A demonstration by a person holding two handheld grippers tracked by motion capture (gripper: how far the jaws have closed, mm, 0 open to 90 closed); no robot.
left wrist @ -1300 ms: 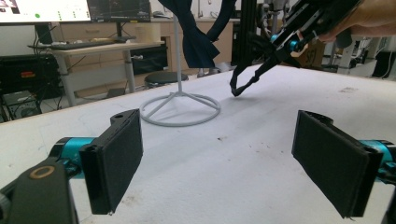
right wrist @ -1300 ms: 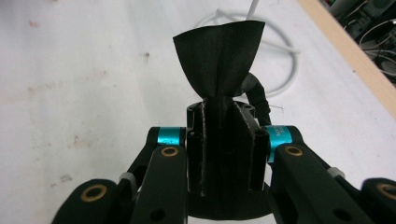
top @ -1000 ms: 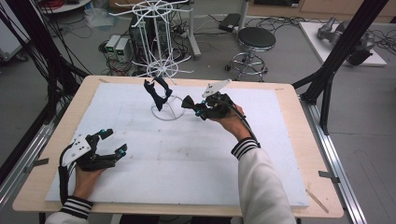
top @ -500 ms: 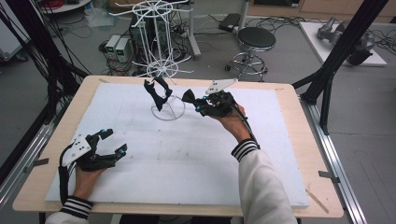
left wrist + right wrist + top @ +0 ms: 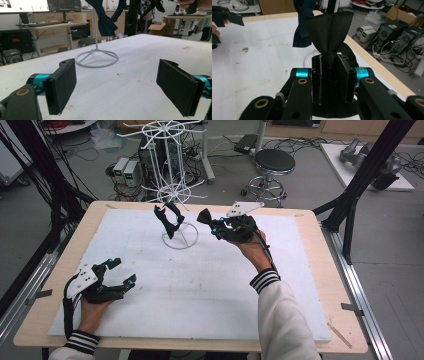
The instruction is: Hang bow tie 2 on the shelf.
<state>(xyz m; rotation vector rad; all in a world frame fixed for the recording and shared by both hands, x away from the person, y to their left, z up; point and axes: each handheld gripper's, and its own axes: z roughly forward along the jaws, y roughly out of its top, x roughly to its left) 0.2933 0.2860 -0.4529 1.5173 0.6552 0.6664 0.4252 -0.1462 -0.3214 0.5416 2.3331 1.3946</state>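
A white wire rack (image 5: pixel 176 195) stands on a ring base (image 5: pixel 97 58) at the back of the white mat. A dark navy bow tie (image 5: pixel 168 218) hangs from its lower arms. Just right of the rack, my right gripper (image 5: pixel 216 225) is shut on a black bow tie (image 5: pixel 329 30), whose flared wing sticks up out of the jaws close to the navy bow tie (image 5: pixel 301 32). My left gripper (image 5: pixel 122 272) rests on the mat at the front left, open, with nothing between its pads (image 5: pixel 62 82).
The white mat (image 5: pixel 215 290) covers most of a wooden table (image 5: pixel 310 235). Black frame posts (image 5: pixel 360 185) stand at both sides. Behind the table are a stool (image 5: pixel 274 162), cables and boxes on the floor.
My right gripper has lifted the black bow tie slightly, keeping it beside the rack. The left gripper has stayed where it was.
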